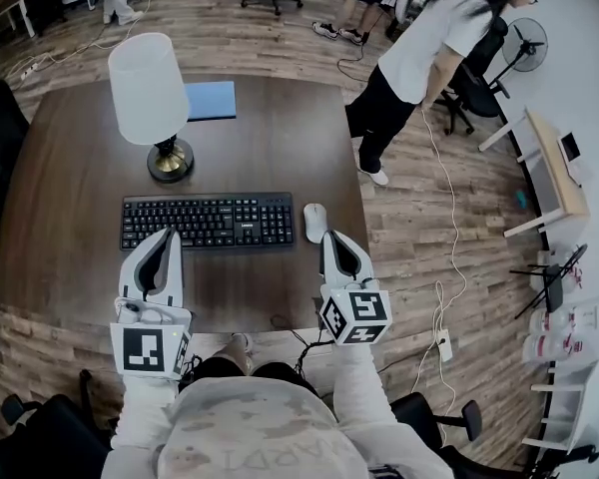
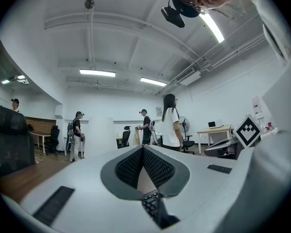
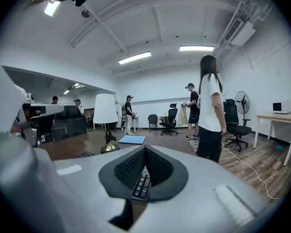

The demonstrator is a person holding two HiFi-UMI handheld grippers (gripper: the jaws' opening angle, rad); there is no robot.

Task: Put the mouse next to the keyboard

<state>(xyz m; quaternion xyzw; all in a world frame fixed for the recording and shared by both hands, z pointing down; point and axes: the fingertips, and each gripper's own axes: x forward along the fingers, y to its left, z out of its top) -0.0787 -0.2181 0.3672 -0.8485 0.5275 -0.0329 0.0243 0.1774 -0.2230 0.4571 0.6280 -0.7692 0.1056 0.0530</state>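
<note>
A black keyboard [image 1: 208, 220] lies across the middle of the brown table [image 1: 70, 178]. The white mouse [image 1: 314, 222] rests just off the keyboard's right end. My right gripper [image 1: 335, 242] hovers just behind the mouse toward the table's front edge, its jaws shut and empty; through its notch a few keyboard keys [image 3: 141, 184] show. My left gripper [image 1: 166, 239] sits over the front of the keyboard's left half, jaws shut with nothing between them; keys [image 2: 152, 204] show below its tips [image 2: 143, 149].
A white-shaded lamp [image 1: 150, 93] on a brass base stands behind the keyboard, with a blue pad [image 1: 211, 99] at the back. A person [image 1: 419, 53] stands right of the table near office chairs and floor cables.
</note>
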